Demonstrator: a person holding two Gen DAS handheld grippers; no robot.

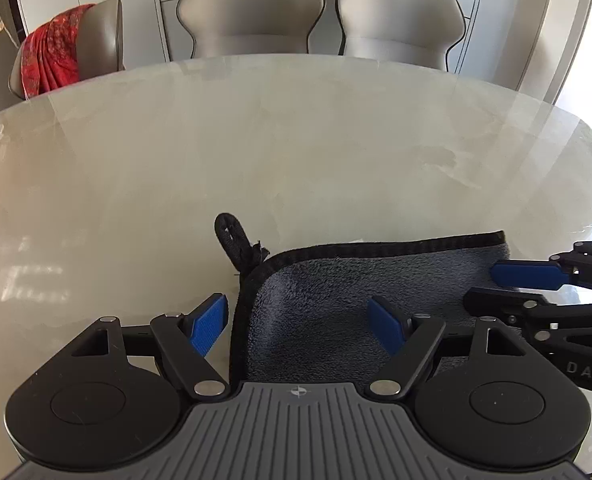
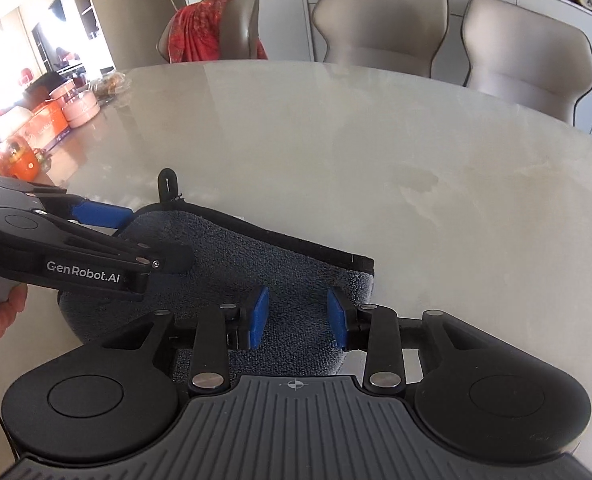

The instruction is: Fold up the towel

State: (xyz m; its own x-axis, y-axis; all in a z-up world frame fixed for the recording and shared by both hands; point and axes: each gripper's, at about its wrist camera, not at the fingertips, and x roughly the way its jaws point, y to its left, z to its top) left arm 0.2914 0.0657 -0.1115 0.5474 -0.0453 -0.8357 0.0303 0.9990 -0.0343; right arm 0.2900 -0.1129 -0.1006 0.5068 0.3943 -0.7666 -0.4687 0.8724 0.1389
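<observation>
A dark grey towel (image 1: 336,292) with black trim and a black hanging loop (image 1: 232,236) lies folded on the pale marble table (image 1: 296,140). My left gripper (image 1: 298,320) is open, its blue pads straddling the towel's left edge. My right gripper (image 2: 298,314) is open over the towel's right part (image 2: 232,264), pads apart with nothing between them. In the left wrist view the right gripper (image 1: 536,292) comes in from the right over the towel's far right corner. In the right wrist view the left gripper (image 2: 108,236) sits over the towel's left end.
Two grey chairs (image 1: 252,12) stand behind the table, and a third carries a red cloth (image 1: 52,54). Pink and orange boxes and containers (image 2: 48,116) crowd the table's far left end. The table's near edge runs just under both grippers.
</observation>
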